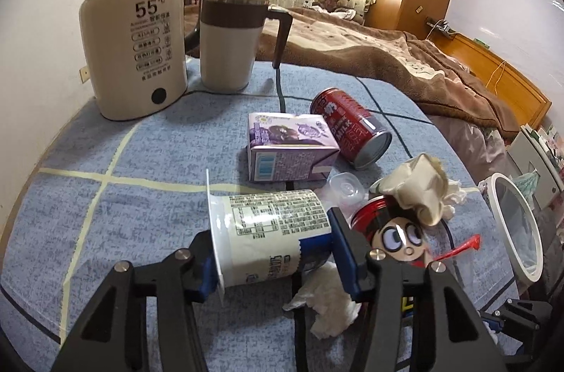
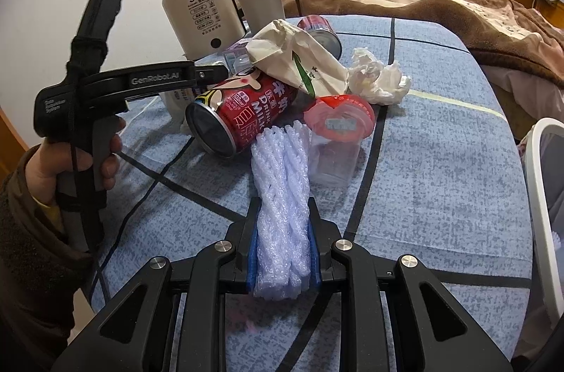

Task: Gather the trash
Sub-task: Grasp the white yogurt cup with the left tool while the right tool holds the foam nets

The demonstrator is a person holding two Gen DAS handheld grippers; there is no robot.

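The left tool point(image 1: 273, 257) straddles a white plastic yoghurt cup point(image 1: 268, 238) that lies on its side on the blue checked tablecloth of the table point(image 1: 141, 160). One blue pad point(image 1: 206, 270) sits at the cup's flanged rim, the other at its base; whether the pads press on the cup cannot be told.

The right tool point(image 2: 283, 252) is pressed together on a white foam-net fruit sleeve point(image 2: 282, 196), which stands up out of the pads and leans toward the trash pile.

Trash lies in the middle of the table:
- a purple drink carton point(image 1: 289, 146), on its side;
- a red milk can point(image 1: 352, 129), on its side just behind the carton;
- a second red can with a cartoon face point(image 1: 387, 227), just beside the cup;
- a crumpled cream paper bag point(image 1: 419, 188), resting on that can;
- crumpled white tissue point(image 1: 328, 301), under the left tool;
- a clear plastic cup with a red foil lid point(image 2: 338, 132), near the sleeve.

A cream electric kettle point(image 1: 137, 55) and a cream lidded mug point(image 1: 229, 44) stand upright at the far edge. A white-rimmed bin point(image 1: 518, 224) sits beside the table, to the right in the left wrist view.
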